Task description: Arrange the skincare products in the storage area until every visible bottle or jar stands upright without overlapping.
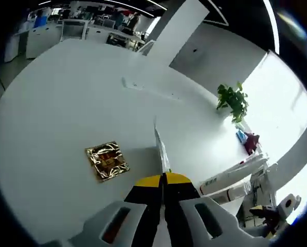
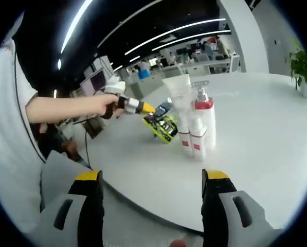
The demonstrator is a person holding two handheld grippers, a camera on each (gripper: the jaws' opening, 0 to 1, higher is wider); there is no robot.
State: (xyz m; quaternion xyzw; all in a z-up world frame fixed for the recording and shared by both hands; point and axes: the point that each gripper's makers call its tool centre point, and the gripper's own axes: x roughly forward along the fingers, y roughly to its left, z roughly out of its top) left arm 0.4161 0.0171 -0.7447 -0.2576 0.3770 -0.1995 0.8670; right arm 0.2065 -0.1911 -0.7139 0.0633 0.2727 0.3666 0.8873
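White surface (image 2: 256, 149) spreads wide through both views, round-edged and pale, with an office of desks and ceiling lights behind it. On it, in the right gripper view, the skincare products stand upright in a tight cluster well ahead of the right tongs (image 2: 152, 193): a pump bottle (image 2: 205, 121) with a red collar, an inverted white tube (image 2: 180, 95) just beside it on the left, and two small white bottles (image 2: 193, 138) with red bands in front, all touching or nearly so. Just left of the cluster a green-and-black sachet (image 2: 162, 126) sits tilted on the surface, close under the left tongs (image 2: 156, 109), which a person's hand (image 2: 104, 105) holds out from the left.

Right tongs stand wide apart, with nothing between them. In the left gripper view the left tongs (image 1: 163, 177) are pressed together on a thin silvery packet (image 1: 161, 146) seen edge-on. A gold foil square (image 1: 107, 161) lies flat on the surface to their left. A potted plant (image 1: 233, 102) stands at the far edge.
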